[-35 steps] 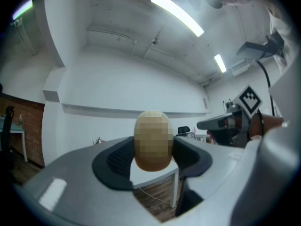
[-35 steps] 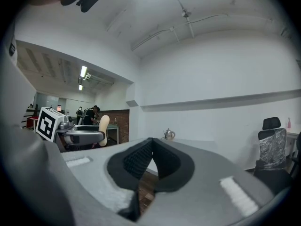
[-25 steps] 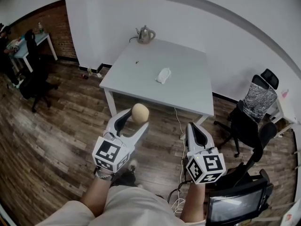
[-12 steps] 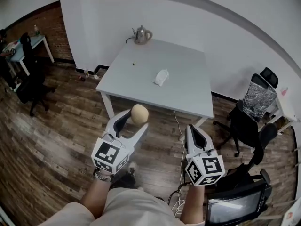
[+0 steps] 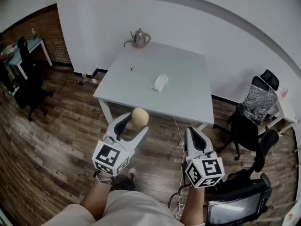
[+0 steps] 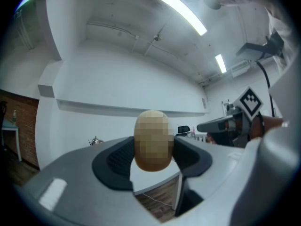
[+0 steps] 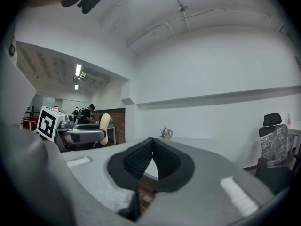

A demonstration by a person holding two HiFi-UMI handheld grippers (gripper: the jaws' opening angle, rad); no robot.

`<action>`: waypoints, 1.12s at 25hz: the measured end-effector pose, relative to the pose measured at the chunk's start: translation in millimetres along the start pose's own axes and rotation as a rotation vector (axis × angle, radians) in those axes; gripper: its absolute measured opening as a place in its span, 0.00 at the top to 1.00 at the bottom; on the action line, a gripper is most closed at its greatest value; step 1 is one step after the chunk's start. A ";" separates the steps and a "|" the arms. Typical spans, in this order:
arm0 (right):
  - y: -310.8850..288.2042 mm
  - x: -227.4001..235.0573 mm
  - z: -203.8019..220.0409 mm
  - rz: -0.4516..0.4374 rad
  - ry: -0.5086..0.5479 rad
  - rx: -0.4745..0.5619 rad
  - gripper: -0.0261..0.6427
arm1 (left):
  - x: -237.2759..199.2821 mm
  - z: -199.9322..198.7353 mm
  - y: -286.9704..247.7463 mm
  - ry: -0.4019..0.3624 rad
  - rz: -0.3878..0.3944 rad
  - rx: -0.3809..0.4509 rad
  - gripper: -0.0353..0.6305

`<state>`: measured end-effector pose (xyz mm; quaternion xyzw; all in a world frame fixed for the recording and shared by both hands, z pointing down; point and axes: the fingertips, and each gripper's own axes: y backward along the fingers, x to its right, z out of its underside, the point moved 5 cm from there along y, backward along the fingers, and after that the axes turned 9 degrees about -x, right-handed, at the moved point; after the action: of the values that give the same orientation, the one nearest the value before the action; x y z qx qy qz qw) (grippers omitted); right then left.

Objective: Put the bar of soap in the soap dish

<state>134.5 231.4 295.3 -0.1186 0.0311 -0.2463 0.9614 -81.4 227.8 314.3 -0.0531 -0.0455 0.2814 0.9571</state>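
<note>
The smooth tan oval bar of soap (image 5: 140, 117) sits clamped in the left claw (image 5: 135, 125), above the brown wood floor (image 5: 56, 126). The right claw (image 5: 194, 134) is pressed together, empty. The white desk (image 5: 183, 65) carries what may be a small white dish (image 5: 160, 83).

An office: swivel chairs (image 5: 245, 122) on a wood floor (image 5: 51, 131), a white table (image 5: 178, 91) with a kettle (image 5: 138, 37), a monitor (image 5: 233, 210), a desk (image 5: 29, 47) by a brick wall (image 5: 47, 29), ceiling strip lights (image 6: 181, 12).
</note>
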 end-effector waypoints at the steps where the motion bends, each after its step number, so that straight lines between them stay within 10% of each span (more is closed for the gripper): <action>1: -3.2 1.3 -0.9 0.000 0.000 0.000 0.96 | -2.4 -0.1 -3.1 0.000 0.001 0.000 0.54; 28: -85.7 19.9 -21.4 0.062 -0.016 -0.027 0.96 | -74.9 1.3 -66.1 0.017 0.054 -0.021 0.54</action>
<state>109.4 144.3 295.4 -0.1327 0.0305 -0.2151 0.9671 -109.0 131.9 319.7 -0.0668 -0.0391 0.3062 0.9488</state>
